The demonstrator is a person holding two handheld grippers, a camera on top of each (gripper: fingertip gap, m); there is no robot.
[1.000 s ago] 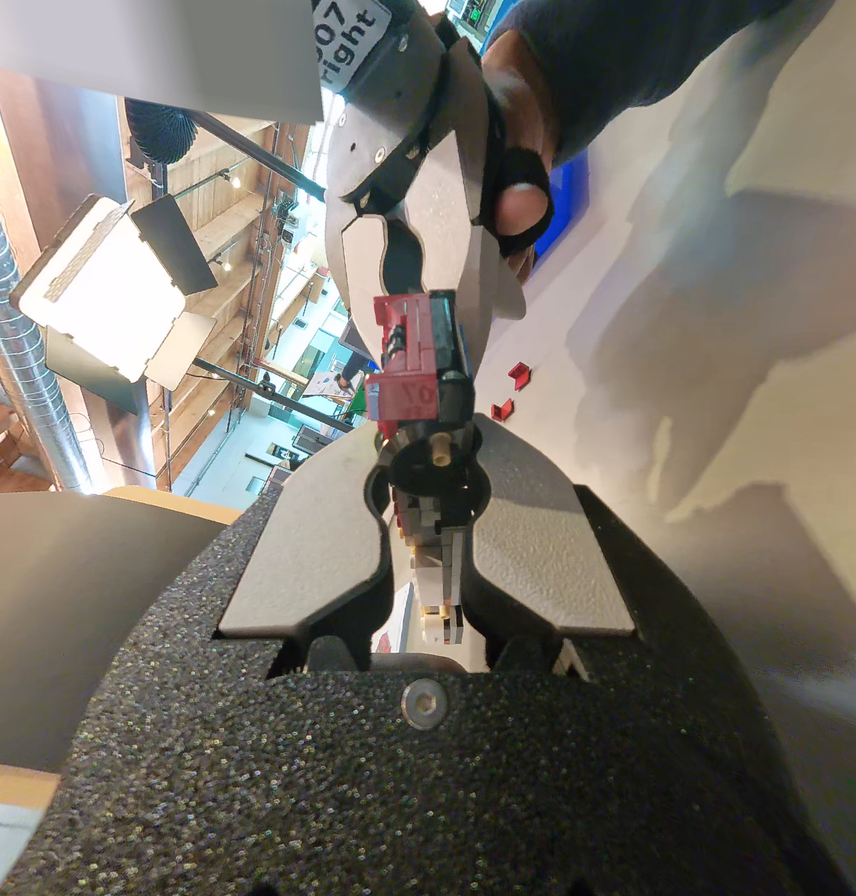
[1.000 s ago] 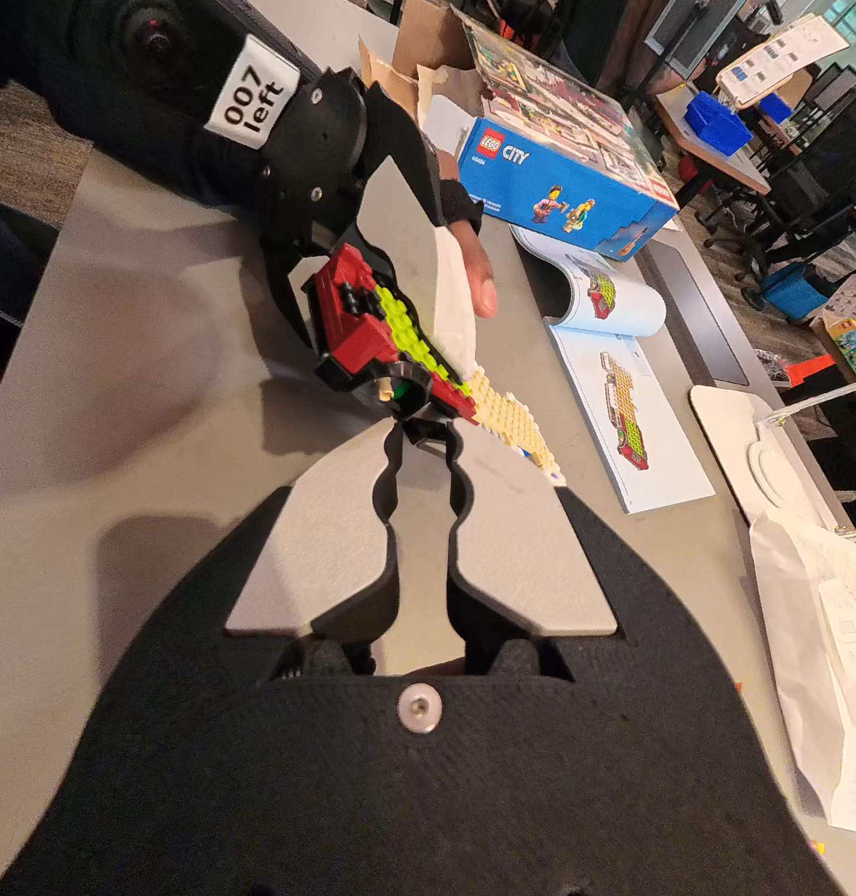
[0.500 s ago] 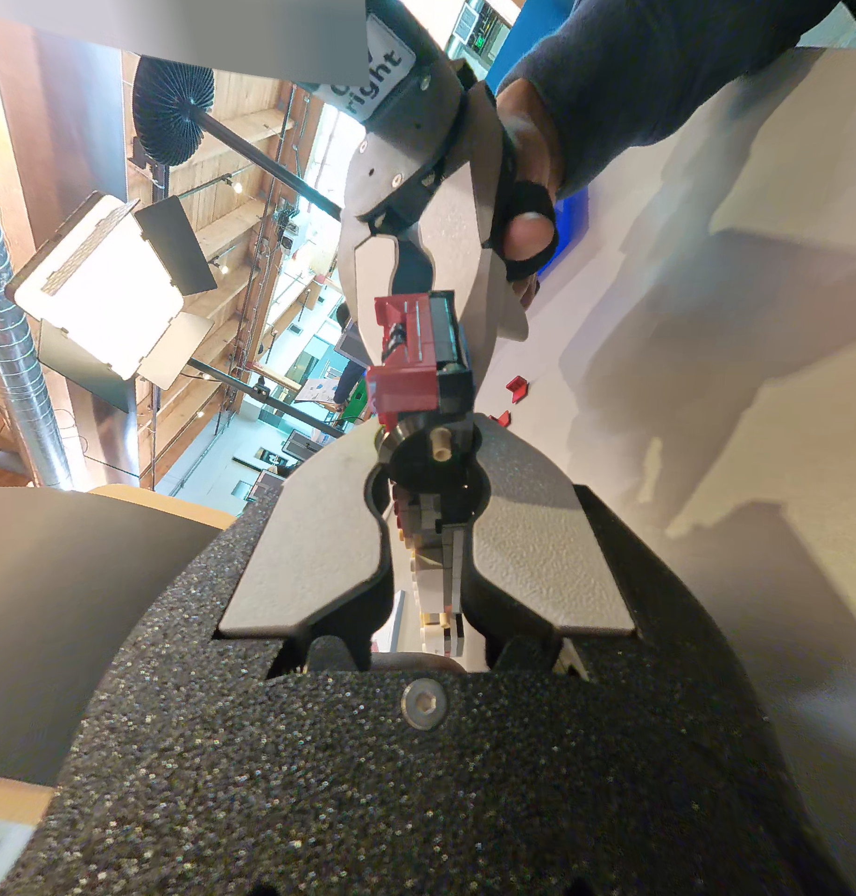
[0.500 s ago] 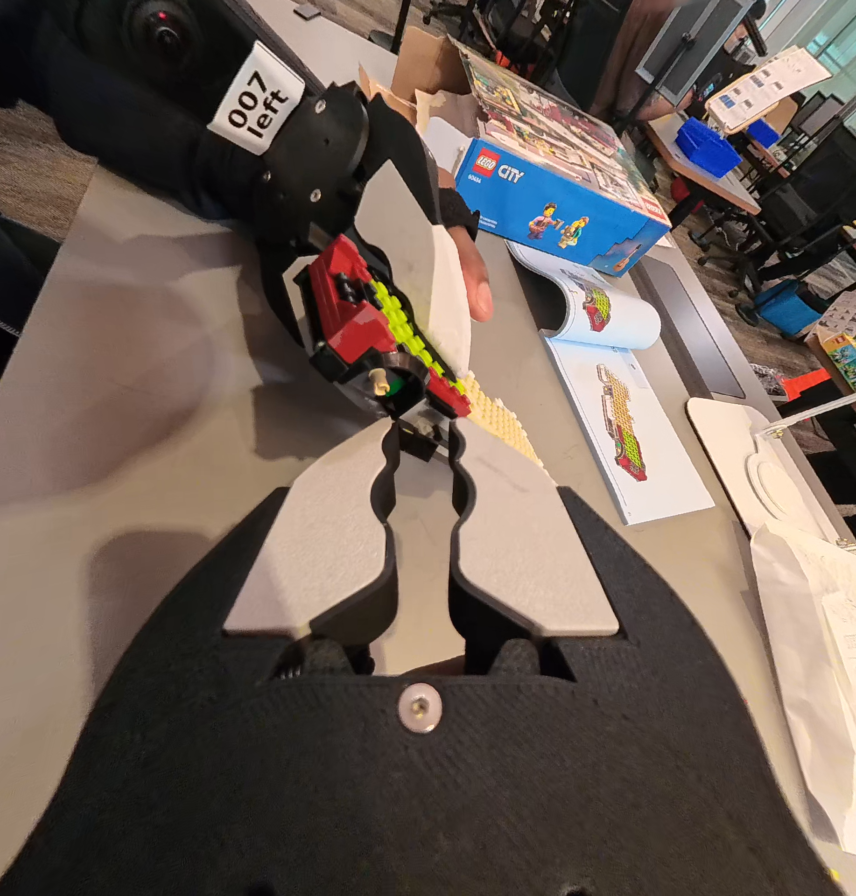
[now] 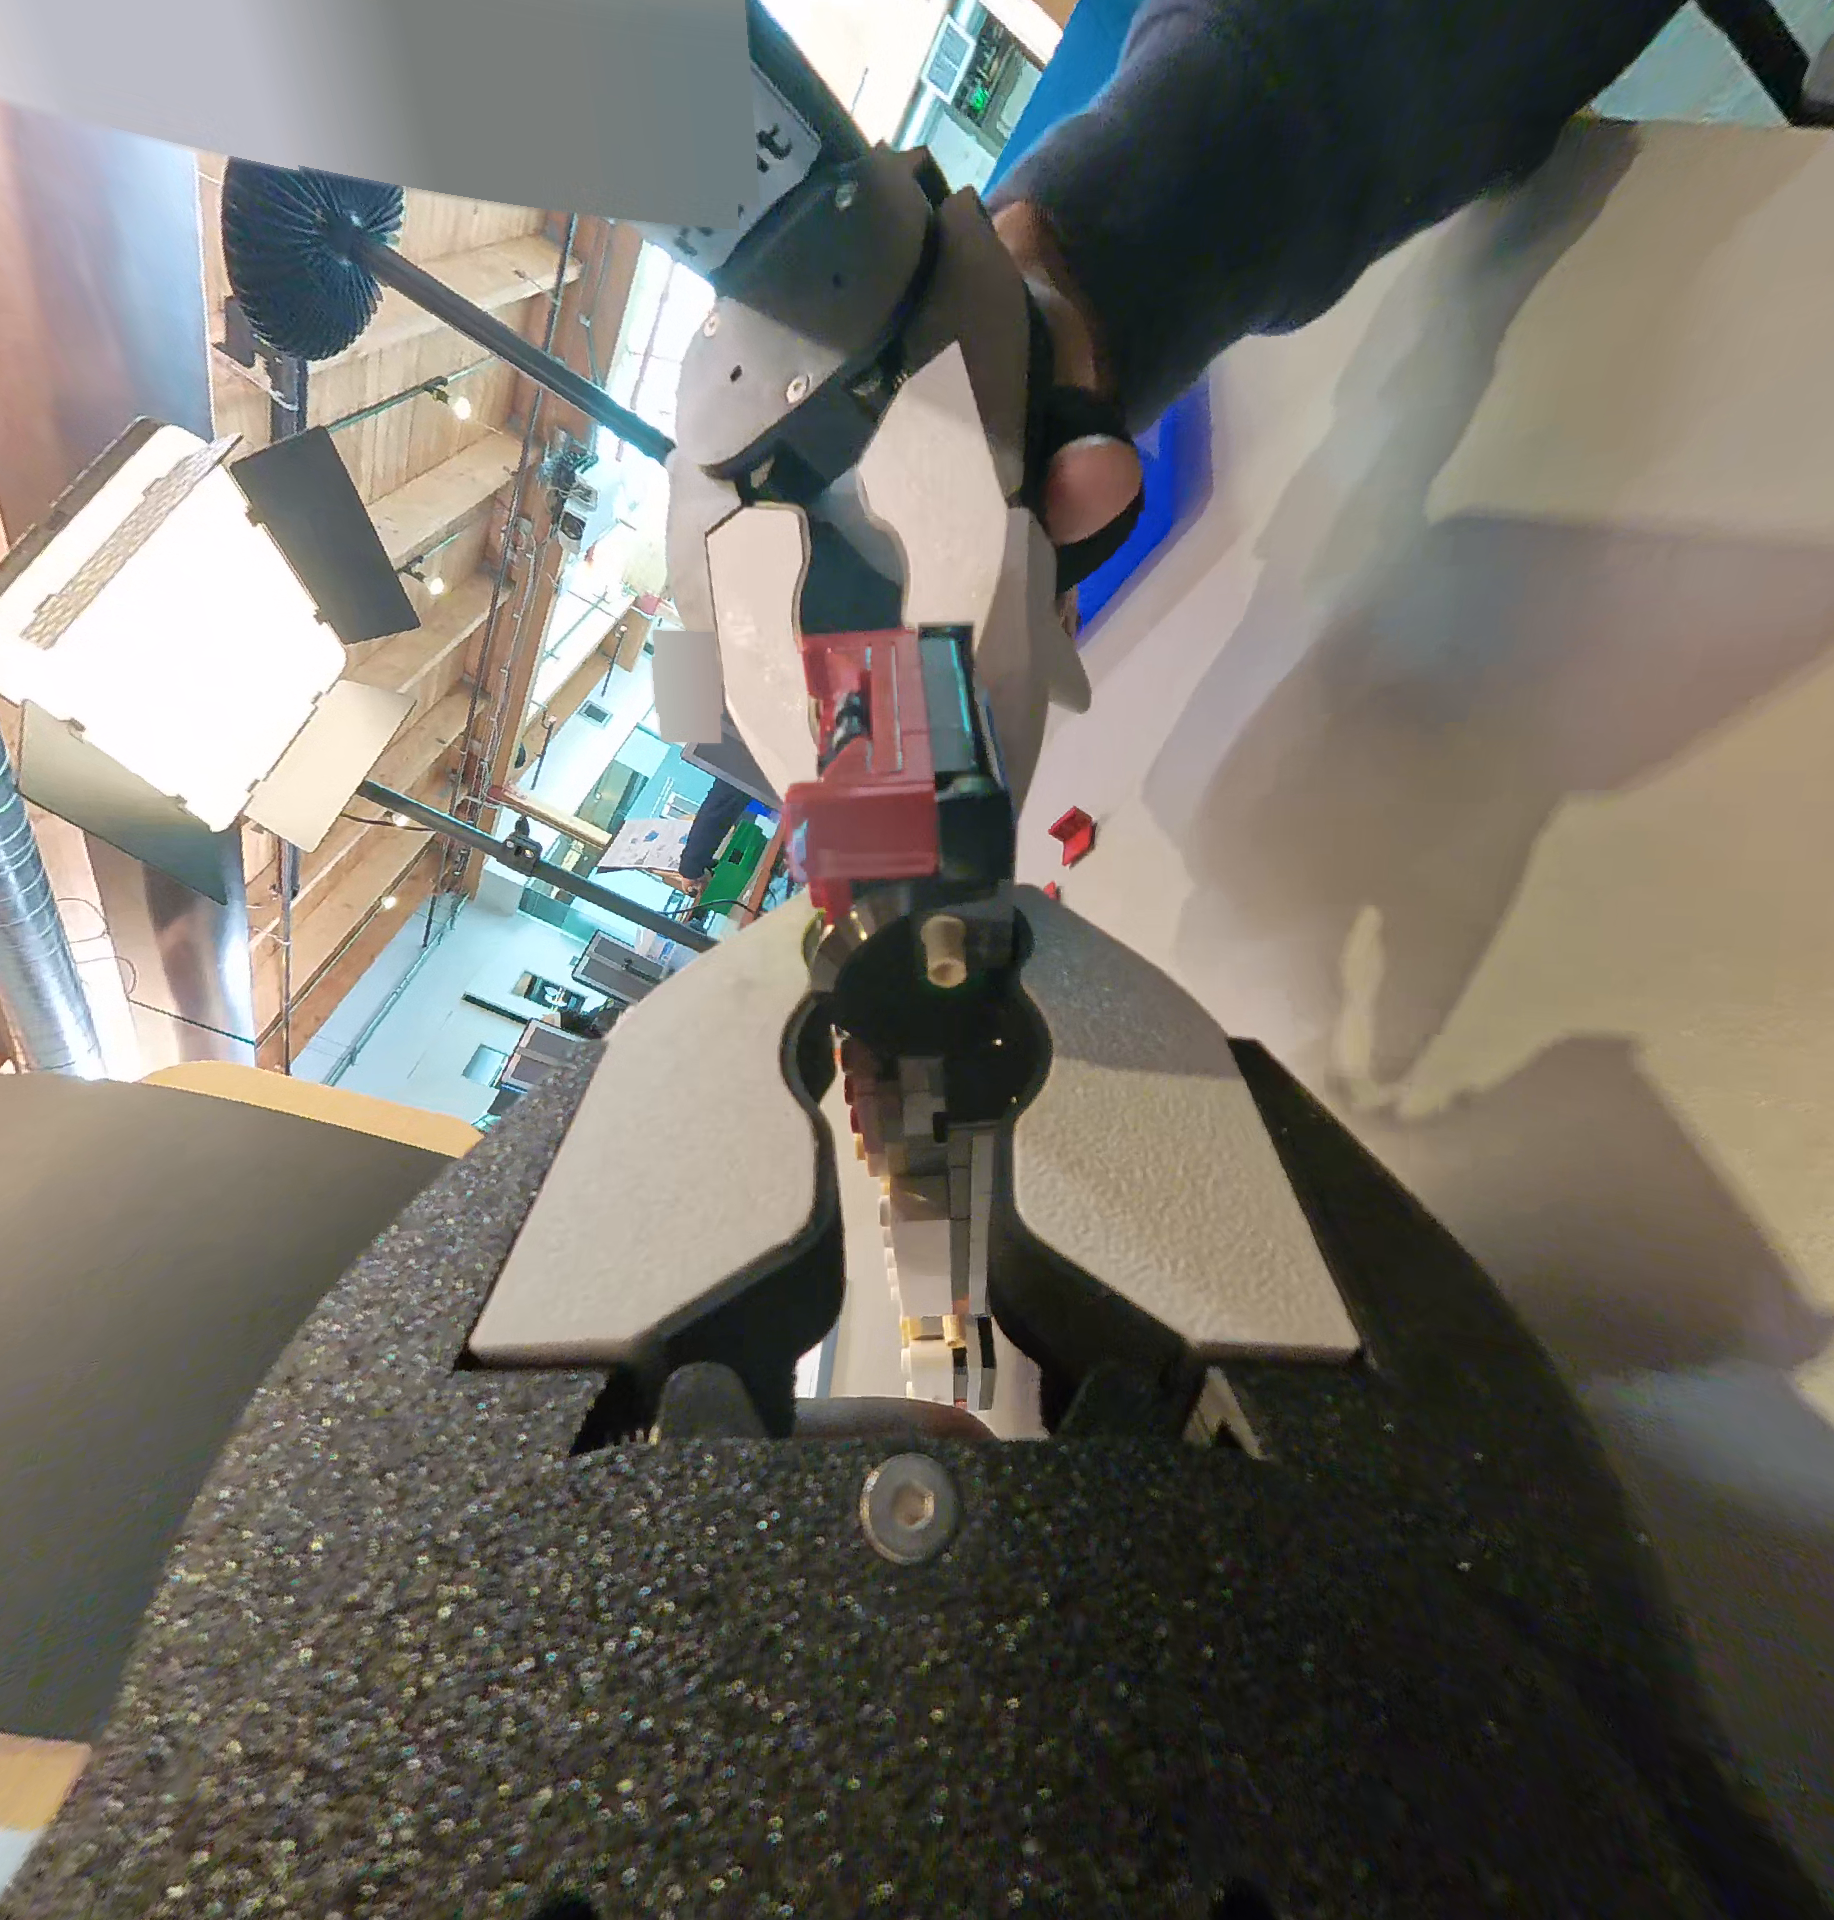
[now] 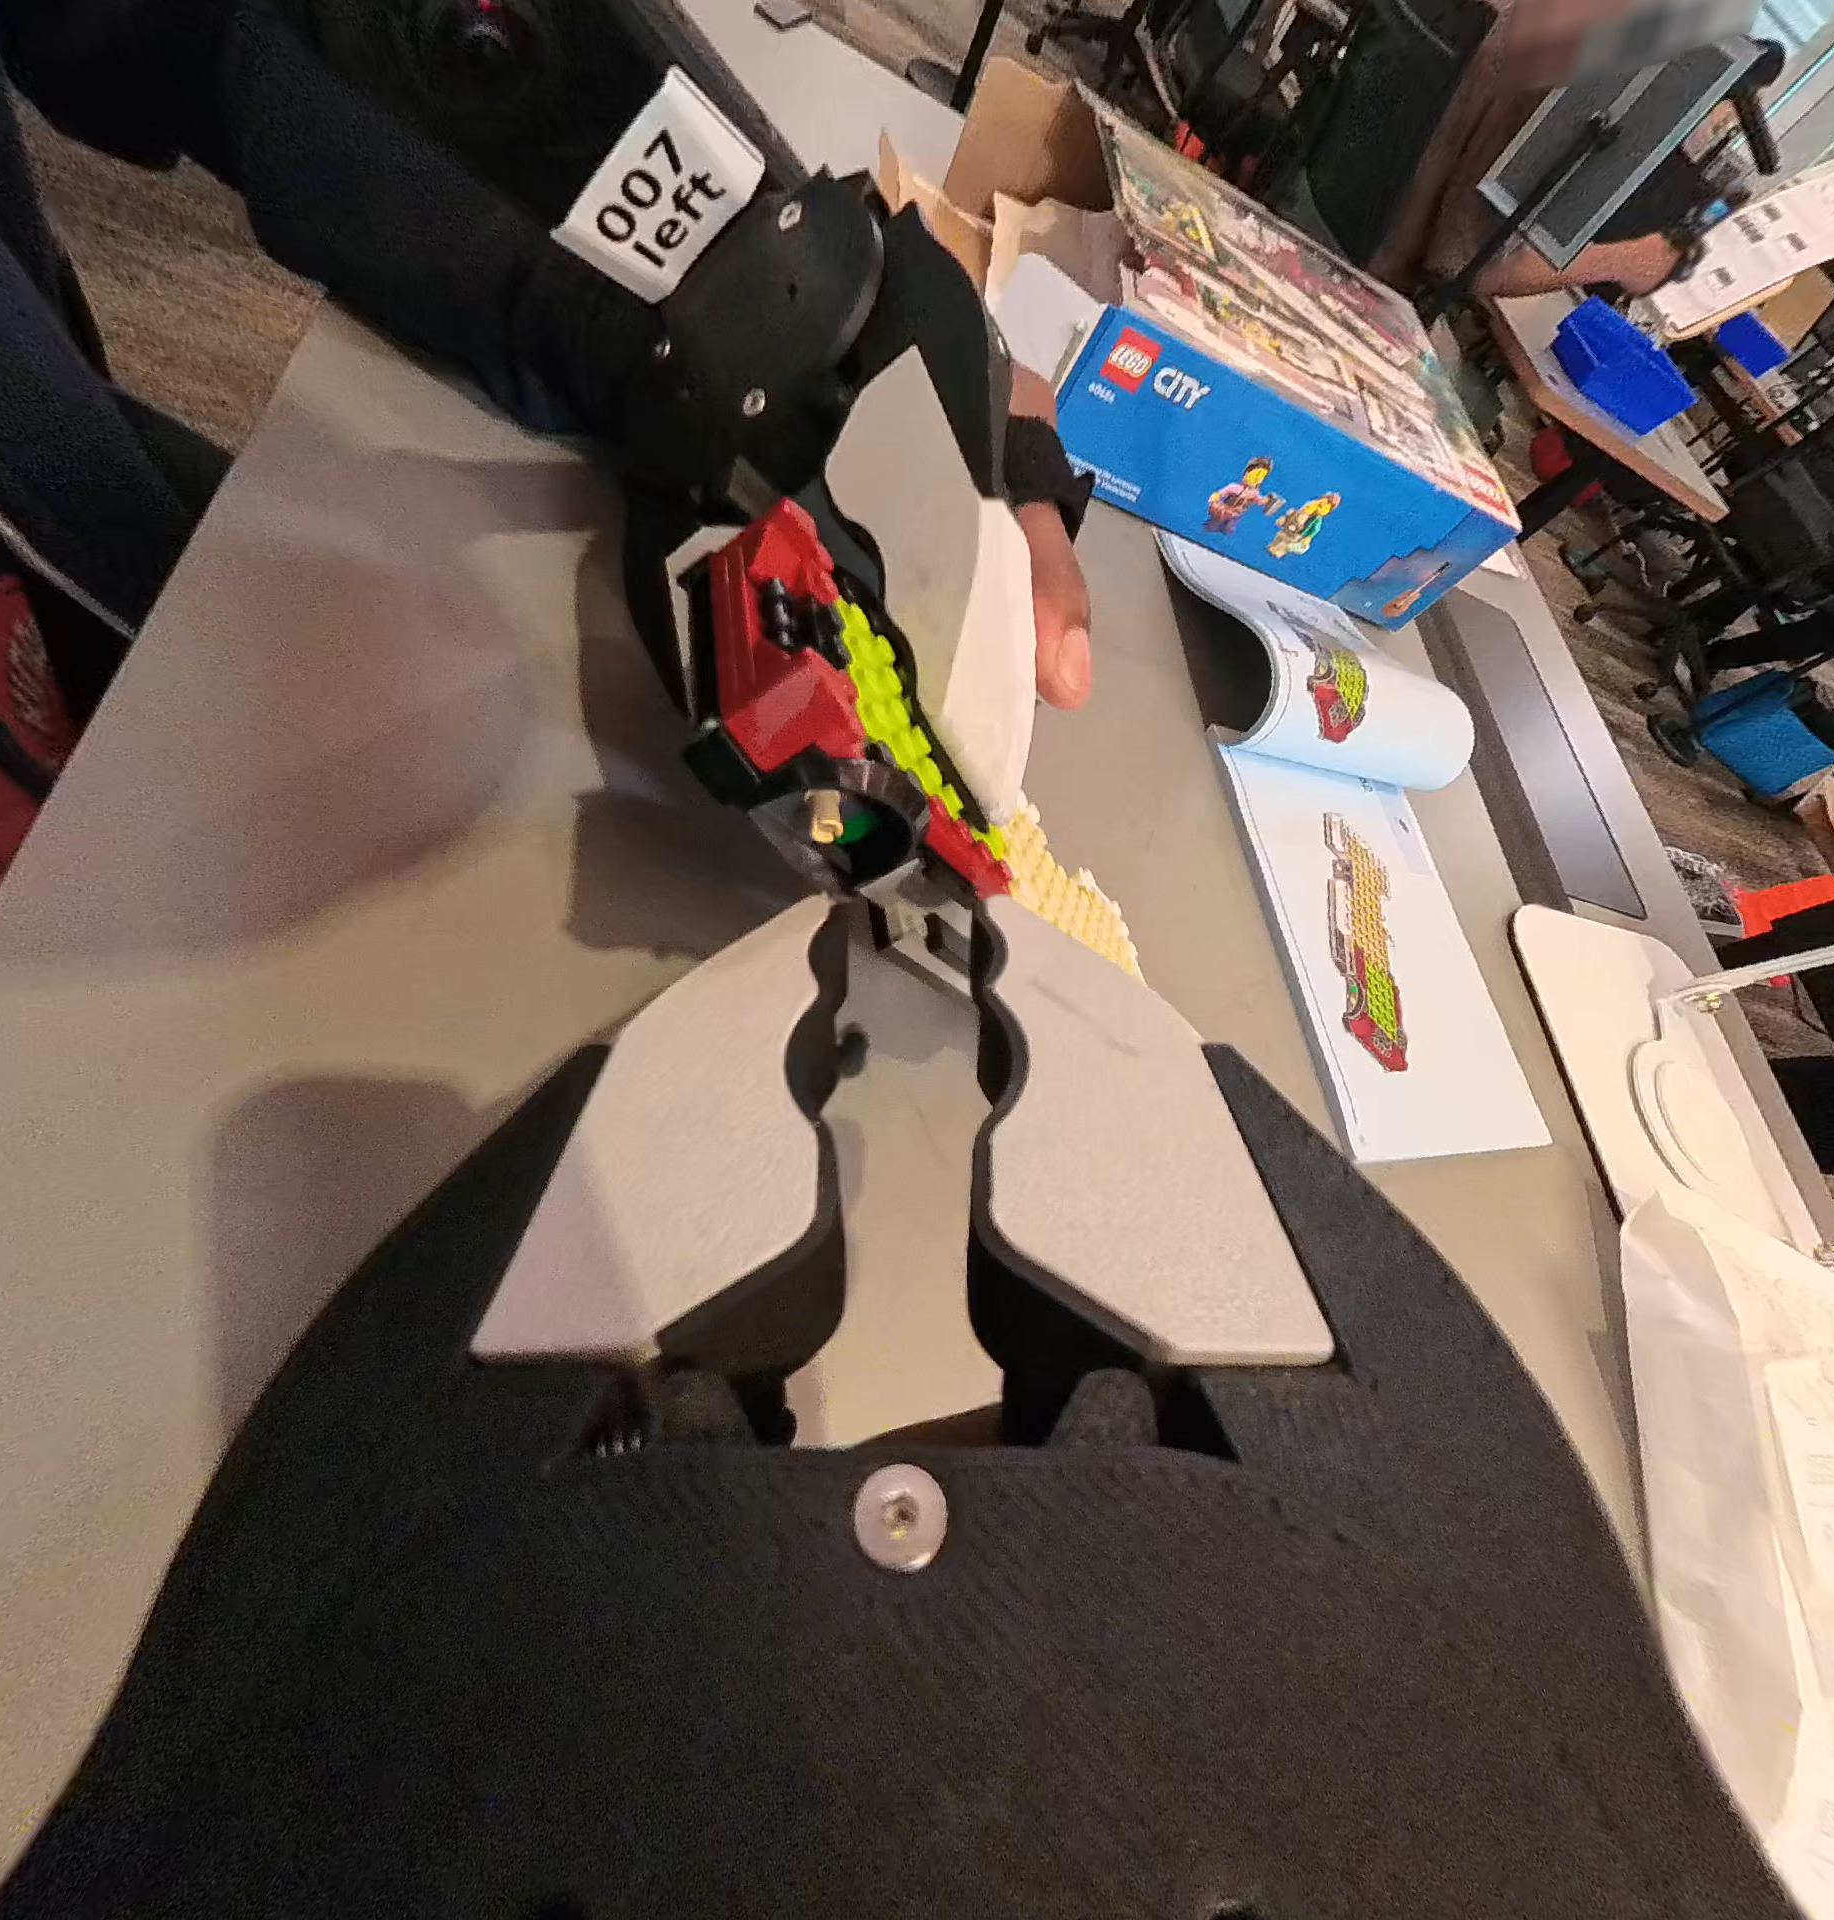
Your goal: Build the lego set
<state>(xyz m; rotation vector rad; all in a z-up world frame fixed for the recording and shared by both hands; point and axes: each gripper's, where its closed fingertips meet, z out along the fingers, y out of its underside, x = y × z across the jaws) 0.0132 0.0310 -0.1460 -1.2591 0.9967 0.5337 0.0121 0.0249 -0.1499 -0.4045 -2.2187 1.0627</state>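
My left gripper point(image 5: 913, 935) is shut on a brick-built car model point(image 5: 871, 831) in red, black, lime and tan, and holds it above the grey table point(image 6: 321, 779). The model runs from deep between the fingers out past the tips. The right wrist view shows the same model point(image 6: 778, 665) in the left gripper point(image 6: 840, 748), with a black wheel arch and a tan pin facing me. My right gripper point(image 6: 905, 914) is open. Its tips flank a small grey and black part on the model's underside without pressing on it. The right gripper also shows in the left wrist view point(image 5: 892, 727), beyond the model.
A blue toy box point(image 6: 1266, 447) and an open instruction booklet point(image 6: 1380, 935) lie to the right. A white board point(image 6: 1619, 1039) and a white paper bag point(image 6: 1775, 1455) lie farther right. Small red pieces point(image 5: 1074, 831) lie on the table. A cardboard box point(image 6: 1017, 135) stands behind.
My right gripper's fingers have spread apart around the part under the model. The left gripper keeps its hold on the model and has shifted only slightly.
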